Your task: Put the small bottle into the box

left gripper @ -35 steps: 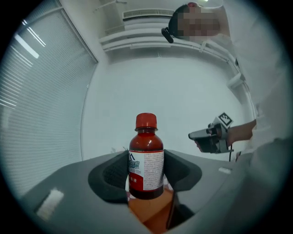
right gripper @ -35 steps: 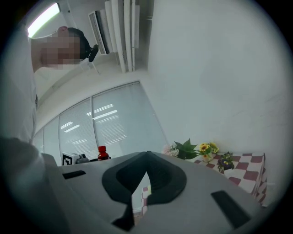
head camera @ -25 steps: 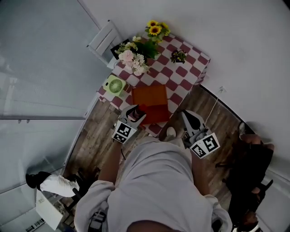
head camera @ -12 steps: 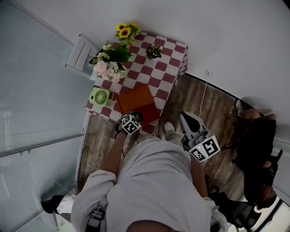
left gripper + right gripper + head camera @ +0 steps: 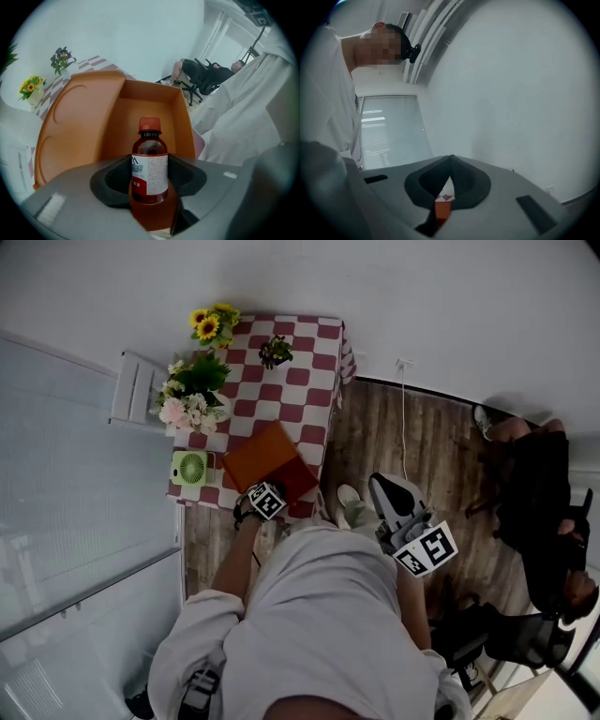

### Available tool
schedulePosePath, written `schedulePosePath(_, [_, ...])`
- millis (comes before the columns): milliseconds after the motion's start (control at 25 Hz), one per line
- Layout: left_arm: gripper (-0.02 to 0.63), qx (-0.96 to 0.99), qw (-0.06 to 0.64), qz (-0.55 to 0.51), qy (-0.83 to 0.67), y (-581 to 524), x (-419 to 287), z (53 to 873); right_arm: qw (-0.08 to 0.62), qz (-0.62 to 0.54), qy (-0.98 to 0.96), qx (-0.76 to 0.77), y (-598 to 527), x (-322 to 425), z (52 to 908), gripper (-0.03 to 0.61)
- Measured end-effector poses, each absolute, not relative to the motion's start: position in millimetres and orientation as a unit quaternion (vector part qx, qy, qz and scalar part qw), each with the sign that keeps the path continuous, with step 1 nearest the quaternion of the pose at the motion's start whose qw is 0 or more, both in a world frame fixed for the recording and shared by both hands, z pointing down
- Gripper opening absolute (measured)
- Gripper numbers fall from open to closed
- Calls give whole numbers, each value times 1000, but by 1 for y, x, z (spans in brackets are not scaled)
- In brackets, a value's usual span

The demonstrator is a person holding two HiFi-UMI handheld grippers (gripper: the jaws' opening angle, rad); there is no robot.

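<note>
Coming down and tipping steeply toward the box (image 5: 150, 101) since the earlier frames, carrying the small bottle (image 5: 149, 161) along. Hanging now just over the box's open cavity, red cap aiming at the box's far wall, brown body and white label sitting between the jaws. Clamping the bottle's sides with the left gripper (image 5: 150, 154), jaws standing wide on it and pressing the label on both flanks. Seemingly staying off the box's floor, as far as the left gripper view is showing, and touching no wall of the box.

Keeping the lid (image 5: 77, 122) thrown back to the left of the box, so leaving the mouth free. Sitting, box and all, at the near edge of the checked table (image 5: 314, 352), with a green fan (image 5: 190, 468) just left of the box and flowers (image 5: 178, 409) beyond it. Holding the right gripper (image 5: 451, 160) well to the right of the box, off the table, jaws meeting at the tips and gripping nothing.

Working through the placing step, judging by this: carrying nearly over, release not yet begun. Calling next for lowering the bottle further inside the box until it is bearing on the floor, steering clear of the near rim, then spreading the jaws and lifting straight back out.
</note>
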State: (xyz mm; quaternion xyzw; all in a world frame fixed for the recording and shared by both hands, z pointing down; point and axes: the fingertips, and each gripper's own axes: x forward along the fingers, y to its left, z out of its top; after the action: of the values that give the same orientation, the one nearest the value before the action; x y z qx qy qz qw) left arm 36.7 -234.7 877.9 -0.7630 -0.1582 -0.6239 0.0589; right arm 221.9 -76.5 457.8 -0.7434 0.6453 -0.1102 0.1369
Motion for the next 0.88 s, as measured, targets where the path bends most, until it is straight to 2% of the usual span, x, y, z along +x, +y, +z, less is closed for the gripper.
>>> schedulePosePath(600, [229, -746, 71, -641, -167, -233, 34, 892, 131, -123, 629, -757, -74, 230, 460, 2])
schedulePosePath(720, [275, -749, 56, -639, -164, -232, 36, 884, 134, -126, 636, -750, -80, 230, 461, 2])
schedulePosePath(880, [302, -762, 48, -624, -167, -228, 39, 877, 136, -127, 646, -740, -84, 228, 462, 2])
